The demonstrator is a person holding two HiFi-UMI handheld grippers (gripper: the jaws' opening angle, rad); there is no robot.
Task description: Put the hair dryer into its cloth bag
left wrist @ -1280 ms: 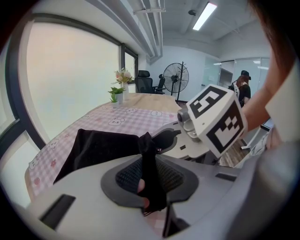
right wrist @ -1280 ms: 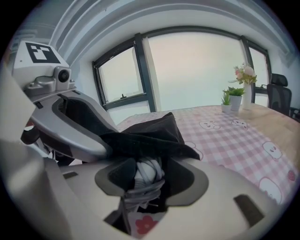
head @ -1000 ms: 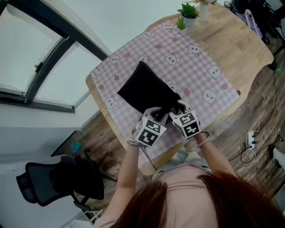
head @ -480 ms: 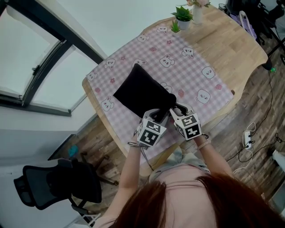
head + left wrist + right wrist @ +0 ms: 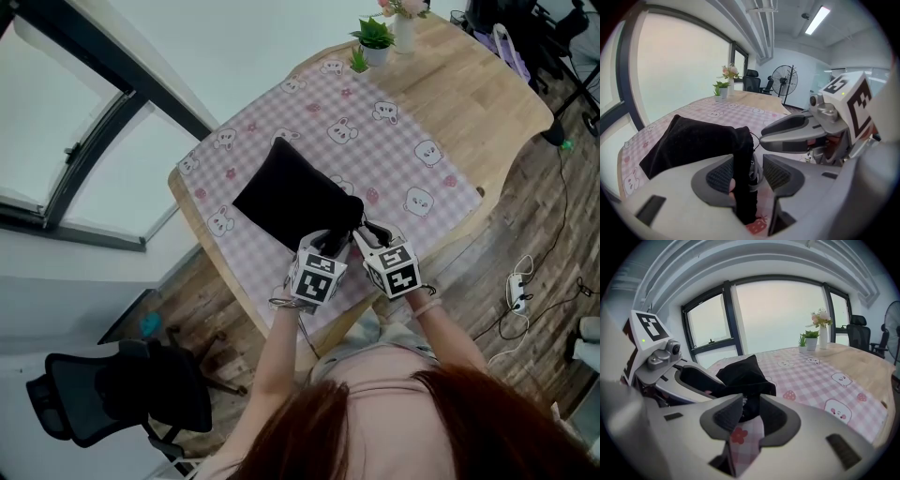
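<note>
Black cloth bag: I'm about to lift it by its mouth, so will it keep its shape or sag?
Probably floppy: the black cloth bag creases and droops at its gathered mouth. It looks filled out, so likely heavier than bare fabric. Its matte cloth should drag, not slide, on the checked tablecloth.

Left gripper [image 5: 754,171]: my jaws have just been opening, and the mouth of the black cloth bag [image 5: 689,140] hangs loose between them. Right gripper [image 5: 751,411]: my jaws have just been closing, now pinching the bag's near edge.
</note>
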